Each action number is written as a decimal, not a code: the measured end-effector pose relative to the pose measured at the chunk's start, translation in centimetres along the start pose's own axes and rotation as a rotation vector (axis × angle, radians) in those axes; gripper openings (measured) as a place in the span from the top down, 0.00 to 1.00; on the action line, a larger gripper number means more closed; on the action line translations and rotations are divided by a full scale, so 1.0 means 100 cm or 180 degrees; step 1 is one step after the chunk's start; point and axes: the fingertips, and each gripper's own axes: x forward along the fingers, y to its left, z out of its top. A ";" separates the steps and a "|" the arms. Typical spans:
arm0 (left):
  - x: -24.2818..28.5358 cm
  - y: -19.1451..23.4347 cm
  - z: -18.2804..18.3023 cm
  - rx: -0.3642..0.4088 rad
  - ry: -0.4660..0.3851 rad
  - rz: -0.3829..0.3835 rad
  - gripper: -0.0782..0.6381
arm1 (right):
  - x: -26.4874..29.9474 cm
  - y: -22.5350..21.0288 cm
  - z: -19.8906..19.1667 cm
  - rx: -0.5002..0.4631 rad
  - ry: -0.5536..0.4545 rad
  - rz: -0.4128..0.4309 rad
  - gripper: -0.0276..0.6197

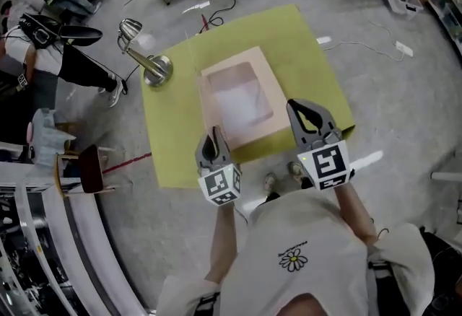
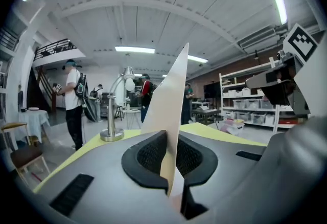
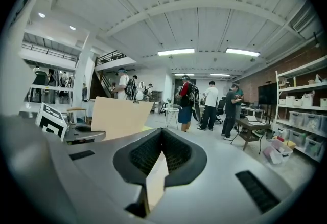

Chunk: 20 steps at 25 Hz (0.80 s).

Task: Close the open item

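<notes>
A pale cardboard box [image 1: 238,102] with a clear window in its lid lies on the yellow-green mat [image 1: 317,69]. My left gripper [image 1: 214,137] is at the box's near left corner, shut on a thin cardboard flap [image 2: 171,100] that stands edge-on between the jaws. My right gripper [image 1: 304,112] is at the near right corner, shut on a smaller cardboard flap [image 3: 156,179]. In the right gripper view my gripper [image 3: 162,152] has the left-hand flap [image 3: 120,115] upright to its left. In the left gripper view my gripper [image 2: 171,156] has the right gripper's marker cube [image 2: 302,44] at its right.
A metal desk lamp [image 1: 148,62] stands on the mat's far left corner. A chair [image 1: 90,167] and shelving are at the left, with cables on the floor beyond the mat. Several people [image 3: 207,100] stand farther off in the room.
</notes>
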 end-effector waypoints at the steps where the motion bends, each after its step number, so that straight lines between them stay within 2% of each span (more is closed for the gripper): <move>1: 0.001 -0.007 -0.003 0.0033 0.0001 -0.0042 0.87 | -0.001 -0.002 -0.002 -0.0007 0.0022 -0.0039 0.94; 8: 0.014 -0.052 -0.014 0.0500 0.0119 -0.0363 0.86 | -0.014 -0.011 -0.018 -0.0021 0.0151 -0.0133 0.94; 13: 0.023 -0.075 -0.027 0.0729 0.0245 -0.0611 0.85 | -0.020 -0.013 -0.026 -0.0026 0.0198 -0.0175 0.94; 20: 0.039 -0.111 -0.058 0.1363 0.0627 -0.0942 0.84 | -0.029 -0.028 -0.034 0.0012 0.0265 -0.0296 0.94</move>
